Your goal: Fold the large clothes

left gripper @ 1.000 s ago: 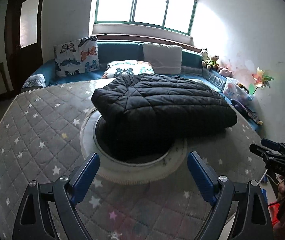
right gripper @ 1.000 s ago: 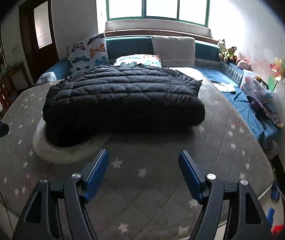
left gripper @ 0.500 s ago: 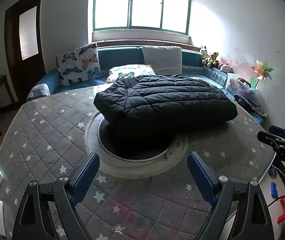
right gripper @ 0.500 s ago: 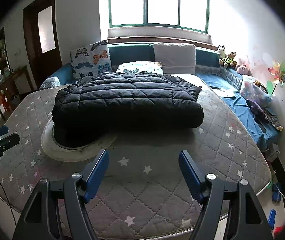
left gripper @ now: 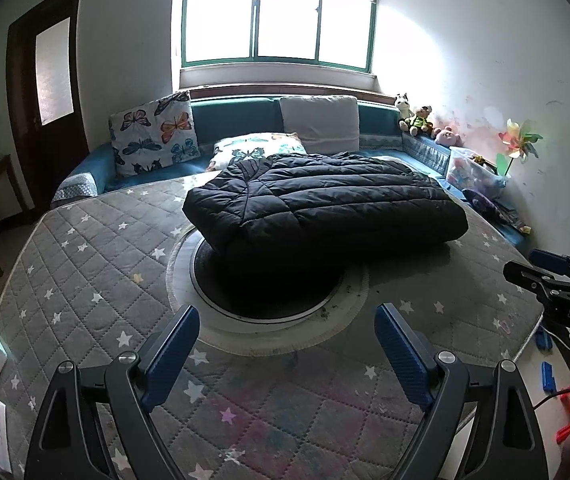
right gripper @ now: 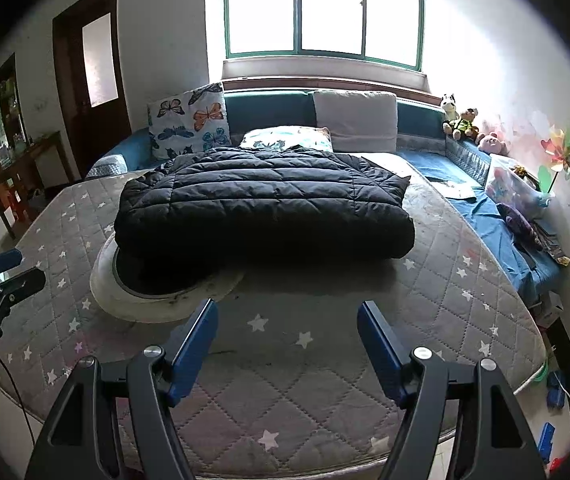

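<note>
My left claw (left gripper: 287, 338) and right claw (right gripper: 287, 334) both gape empty above the mattress (right gripper: 445, 280), the folded black jacket (right gripper: 265, 204) lying well ahead.

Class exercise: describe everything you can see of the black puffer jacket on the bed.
The black puffer jacket is quilted in stitched panels, with a slightly shiny, padded look. It lies folded into a thick, roughly rectangular bundle on the grey star-patterned mattress, partly overlapping a round white-rimmed mat. Neither gripper touches it; both are open, short of it.
</note>
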### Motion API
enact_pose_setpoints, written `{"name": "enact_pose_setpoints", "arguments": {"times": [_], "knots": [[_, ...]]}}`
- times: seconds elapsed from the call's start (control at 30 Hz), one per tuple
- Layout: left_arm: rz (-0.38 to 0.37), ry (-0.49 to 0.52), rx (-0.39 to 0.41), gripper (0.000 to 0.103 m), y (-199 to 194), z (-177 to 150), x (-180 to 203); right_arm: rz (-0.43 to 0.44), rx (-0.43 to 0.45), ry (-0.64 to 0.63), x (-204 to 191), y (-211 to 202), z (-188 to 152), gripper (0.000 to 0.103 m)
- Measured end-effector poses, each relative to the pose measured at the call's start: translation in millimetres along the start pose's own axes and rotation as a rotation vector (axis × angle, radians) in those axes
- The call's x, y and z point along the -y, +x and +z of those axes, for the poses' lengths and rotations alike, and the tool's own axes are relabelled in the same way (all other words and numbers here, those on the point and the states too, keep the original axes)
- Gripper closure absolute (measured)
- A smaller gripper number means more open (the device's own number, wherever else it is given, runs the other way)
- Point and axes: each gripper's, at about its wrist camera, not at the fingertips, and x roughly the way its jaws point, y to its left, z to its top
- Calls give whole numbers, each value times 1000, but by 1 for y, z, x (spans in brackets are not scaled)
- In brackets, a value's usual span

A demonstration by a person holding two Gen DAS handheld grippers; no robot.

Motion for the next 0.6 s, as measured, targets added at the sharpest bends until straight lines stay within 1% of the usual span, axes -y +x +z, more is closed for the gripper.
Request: {"name": "enact_pose_setpoints", "arguments": {"times": [0.6], "knots": [[-8,-12,-10,7,6,-3,-3,15,-5,2,-4,2,-1,24]]}}
